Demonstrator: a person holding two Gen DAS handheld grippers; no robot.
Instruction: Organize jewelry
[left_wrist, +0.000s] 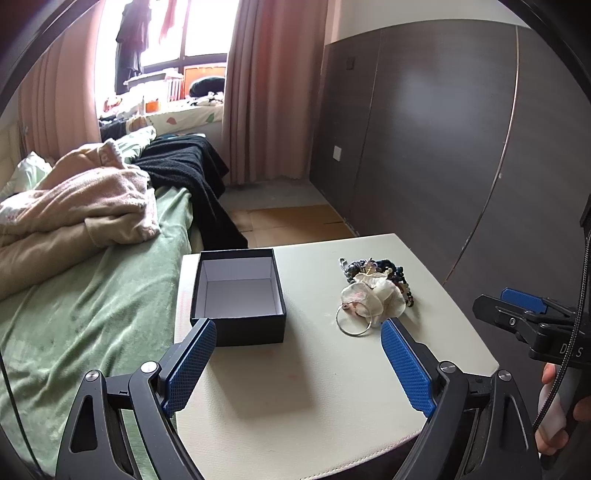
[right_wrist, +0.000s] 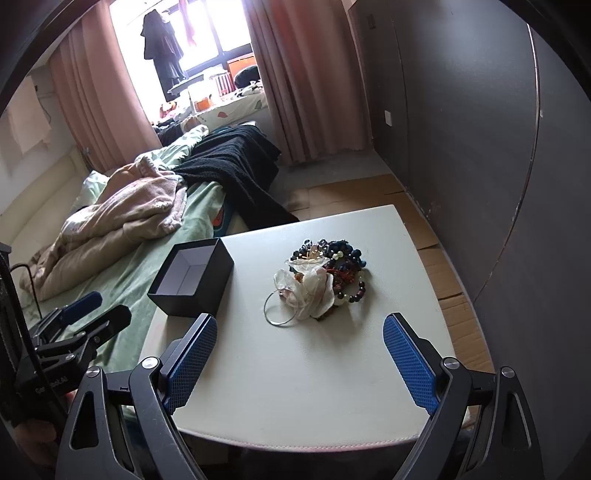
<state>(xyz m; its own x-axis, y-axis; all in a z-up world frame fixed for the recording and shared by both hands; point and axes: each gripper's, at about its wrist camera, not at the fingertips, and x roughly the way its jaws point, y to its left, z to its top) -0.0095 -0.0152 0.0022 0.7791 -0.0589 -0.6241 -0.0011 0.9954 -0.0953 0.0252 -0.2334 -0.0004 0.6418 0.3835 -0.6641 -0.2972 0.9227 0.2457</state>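
Both your grippers are hanging in the air, tilted downward, side by side. Your left gripper (left_wrist: 299, 343) has its blue-padded jaws spread wide with nothing between them. Same deal with your right gripper (right_wrist: 300, 341): jaws wide apart, nothing pinched. From the left camera you can spot your right hand (left_wrist: 554, 402) wrapped round its handle at the edge, with a cable running down past the fingers (left_wrist: 550, 373).

Matt black cardboard box (left_wrist: 238, 295), shiny metal ring (left_wrist: 352, 321), smooth cream tabletop (left_wrist: 295, 387)
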